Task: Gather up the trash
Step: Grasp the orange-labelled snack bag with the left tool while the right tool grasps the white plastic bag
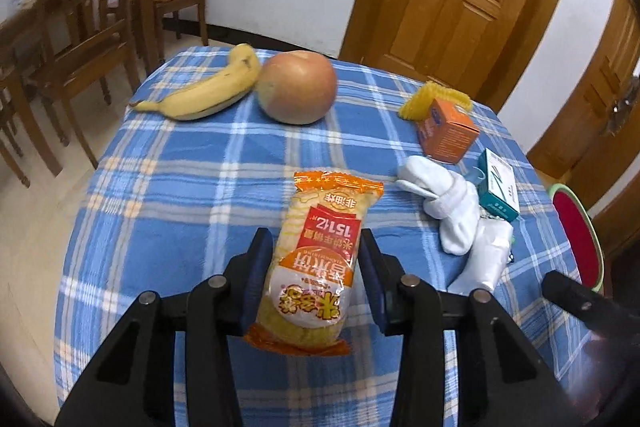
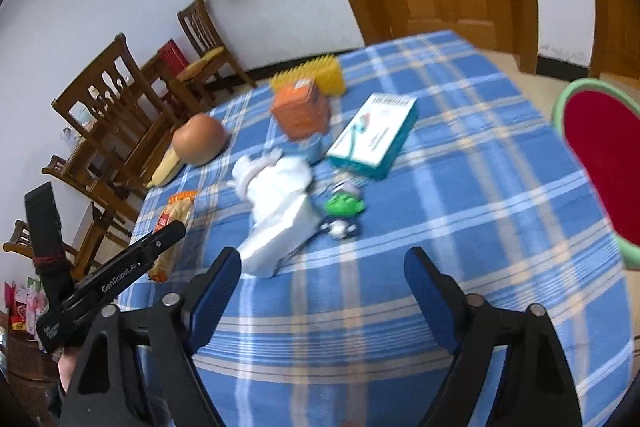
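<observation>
While the checked tablecloth (image 2: 460,195) lies bare on its near right half up to the edge, the red basin (image 2: 600,167) stands just off that side. Wooden chairs (image 1: 84,7) crowd the left. The left gripper (image 1: 310,263) clamps the snack packet (image 1: 316,259), printed "1514", near the front edge. The right gripper (image 2: 320,283), jaws wide apart, holds nothing; "GenRobot" shows on the other tool.

Snack packet (image 1: 316,263): "1514" (upside down). Left gripper (image 2: 120,277) body: "GenRobot.AI".
</observation>
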The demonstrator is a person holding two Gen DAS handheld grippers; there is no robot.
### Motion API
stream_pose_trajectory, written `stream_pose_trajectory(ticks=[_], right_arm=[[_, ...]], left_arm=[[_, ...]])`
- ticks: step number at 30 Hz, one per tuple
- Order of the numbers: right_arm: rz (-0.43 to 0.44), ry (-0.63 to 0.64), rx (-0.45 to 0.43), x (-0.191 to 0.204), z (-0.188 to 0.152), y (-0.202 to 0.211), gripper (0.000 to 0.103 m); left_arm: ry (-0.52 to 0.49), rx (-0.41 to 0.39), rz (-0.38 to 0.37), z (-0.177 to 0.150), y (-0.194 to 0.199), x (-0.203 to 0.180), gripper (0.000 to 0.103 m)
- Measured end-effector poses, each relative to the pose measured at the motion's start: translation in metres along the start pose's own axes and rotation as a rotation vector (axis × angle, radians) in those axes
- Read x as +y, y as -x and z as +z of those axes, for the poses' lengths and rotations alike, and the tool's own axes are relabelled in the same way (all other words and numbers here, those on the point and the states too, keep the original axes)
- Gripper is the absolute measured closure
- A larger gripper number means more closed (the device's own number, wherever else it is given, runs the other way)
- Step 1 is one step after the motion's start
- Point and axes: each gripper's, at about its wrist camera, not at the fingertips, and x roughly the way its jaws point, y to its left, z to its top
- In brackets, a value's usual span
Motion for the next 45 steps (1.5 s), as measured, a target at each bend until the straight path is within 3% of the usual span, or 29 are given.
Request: stream_pose_trajectory(ticks=[11, 16, 18, 21, 33, 45], right_arm=[[-0.027, -0.019, 0.079, 0.031, 0.005, -0.047, 0.034], [-0.058, -0.017, 0.077, 0.029, 0.005, -0.046, 0.047], [-0.059, -0.030, 0.082, 0.026, 0.005, -0.045, 0.059], [-0.020, -0.051, 0.088, 0.019, 0.002, -0.041, 0.068], [0.056, 0.014, 0.048, 0.017, -0.016, -0.004, 0.070], [-0.034, -0.055, -0.083, -0.034, -0.019, 0.050, 0.070]], left_arm=[[0.034, -0.008, -0.027, -0.004, 0.004, 0.014, 0.059], [0.008, -0.017, -0.042, -0.005, 0.006, 0.007, 0.059], [0.002, -0.020, -0.052, -0.005, 0.008, 0.004, 0.059], [-0.004, -0.024, -0.067, -0.005, 0.011, -0.001, 0.059], [-0.037, -0.024, -0.125, -0.006, 0.024, -0.031, 0.059], [-0.099, 0.005, -0.221, -0.007, 0.027, -0.084, 0.059]])
